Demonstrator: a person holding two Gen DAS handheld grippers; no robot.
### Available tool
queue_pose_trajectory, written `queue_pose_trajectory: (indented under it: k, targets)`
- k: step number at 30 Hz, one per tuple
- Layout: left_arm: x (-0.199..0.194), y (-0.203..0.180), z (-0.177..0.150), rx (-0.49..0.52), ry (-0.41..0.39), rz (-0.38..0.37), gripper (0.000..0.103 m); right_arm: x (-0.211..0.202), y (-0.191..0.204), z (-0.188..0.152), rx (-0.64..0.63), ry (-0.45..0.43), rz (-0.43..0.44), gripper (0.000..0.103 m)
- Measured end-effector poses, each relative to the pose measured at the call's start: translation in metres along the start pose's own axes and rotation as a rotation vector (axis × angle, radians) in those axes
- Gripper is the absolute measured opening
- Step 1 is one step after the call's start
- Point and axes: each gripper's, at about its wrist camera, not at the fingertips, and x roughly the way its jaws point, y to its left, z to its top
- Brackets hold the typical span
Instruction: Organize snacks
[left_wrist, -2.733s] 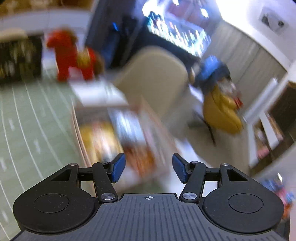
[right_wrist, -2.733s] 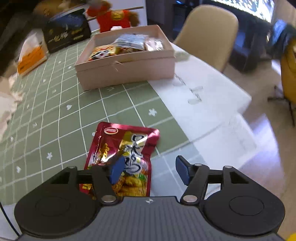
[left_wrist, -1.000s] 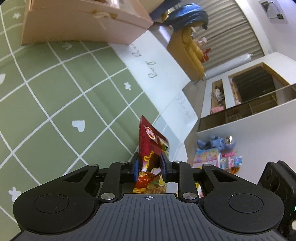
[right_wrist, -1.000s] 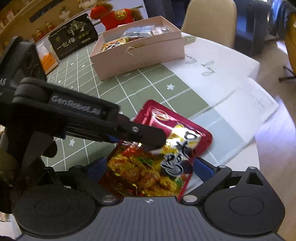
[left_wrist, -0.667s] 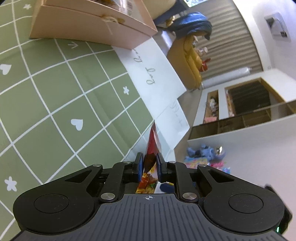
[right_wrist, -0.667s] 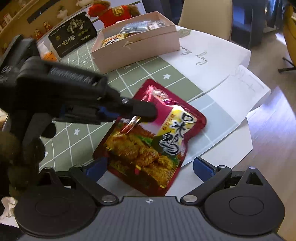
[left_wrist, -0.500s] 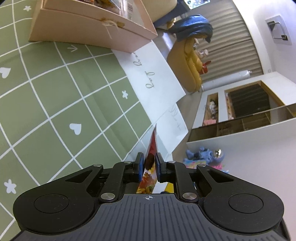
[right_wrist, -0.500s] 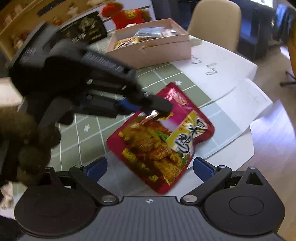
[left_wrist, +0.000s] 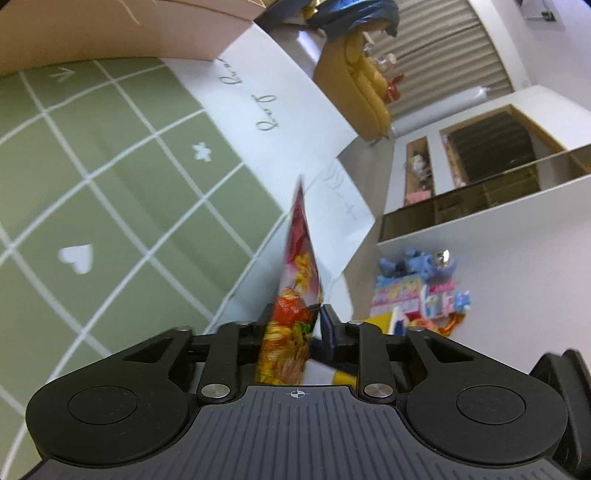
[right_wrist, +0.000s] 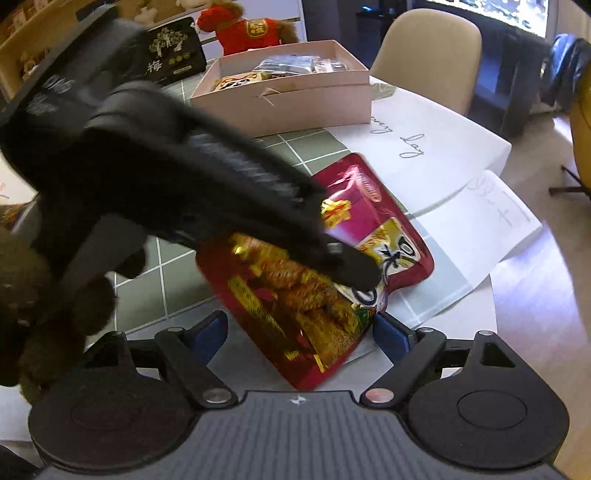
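The step in hand looks like a handover of the red snack pouch (right_wrist: 317, 280) between the two tools, on its way to the pink box (right_wrist: 291, 96) that already holds other snack packets at the far side of the surface (right_wrist: 461, 147).

The left tool (left_wrist: 293, 325) has the pouch between its fingers, lifted clear of the green grid mat (left_wrist: 110, 192) near the surface's near edge. Its jaws are opening at this moment; in the left wrist view the pouch lies against the left finger, while a sliver of gap shows at the right one, so the grip looks loose at best. The right tool (right_wrist: 299, 328) is wide apart with its jaws closing, the pouch's lower end between its blue pads (right_wrist: 388, 332) but not yet pressed by them.

The next move, as I judge it, calls for the right tool to close firmly on the pouch's lower end before the left lets go fully, or the pouch may drop. Then it must be carried to the box.

The left wrist view shows the pouch edge-on and the gap at its own fingers. Only the right wrist view shows the pouch's printed face, the box's contents, the beige chair (right_wrist: 428, 51) beyond, and how the left tool reaches across the pouch from above.
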Motion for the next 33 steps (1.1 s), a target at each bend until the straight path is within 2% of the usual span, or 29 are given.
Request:
queue_pose_trajectory:
  k: [4, 8, 13, 15, 17, 19, 20, 22, 26, 30, 33]
  targets:
    - [-0.009, -0.008, 0.004, -0.012, -0.044, -0.054, 0.021, -0.016, -0.011, 0.013, 0.013, -0.037, 0.0, 0.077]
    - [-0.04, -0.025, 0.021, -0.013, -0.146, -0.114, 0.019, -0.049, -0.006, 0.048, -0.069, -0.154, -0.005, 0.077]
    - [-0.106, -0.047, 0.062, 0.014, -0.397, -0.188, 0.015, -0.069, 0.014, 0.124, -0.247, -0.329, -0.004, 0.077]
    - [-0.136, -0.05, 0.08, 0.038, -0.529, -0.149, 0.015, -0.067, 0.027, 0.161, -0.322, -0.397, -0.001, 0.077]
    - [-0.161, -0.042, 0.094, 0.016, -0.633, -0.039, 0.015, -0.062, 0.031, 0.185, -0.366, -0.371, 0.002, 0.077]
    - [-0.175, -0.028, 0.097, -0.035, -0.673, 0.048, 0.016, -0.066, 0.015, 0.177, -0.302, -0.339, 0.082, 0.08]
    - [-0.177, -0.023, 0.095, -0.045, -0.671, 0.081, 0.016, -0.066, 0.001, 0.165, -0.256, -0.317, 0.149, 0.084]
    - [-0.17, -0.014, 0.088, -0.063, -0.639, 0.158, 0.017, -0.055, -0.02, 0.142, -0.176, -0.259, 0.175, 0.087]
    - [-0.135, 0.001, 0.07, -0.09, -0.503, 0.24, 0.019, -0.017, -0.048, 0.108, -0.063, -0.113, 0.063, 0.087]
    - [-0.104, -0.005, 0.049, -0.035, -0.423, 0.341, 0.019, -0.006, -0.07, 0.101, 0.021, -0.085, 0.015, 0.087]
    - [-0.087, -0.008, 0.055, -0.021, -0.374, 0.33, 0.019, 0.008, -0.089, 0.105, 0.136, -0.04, 0.007, 0.087]
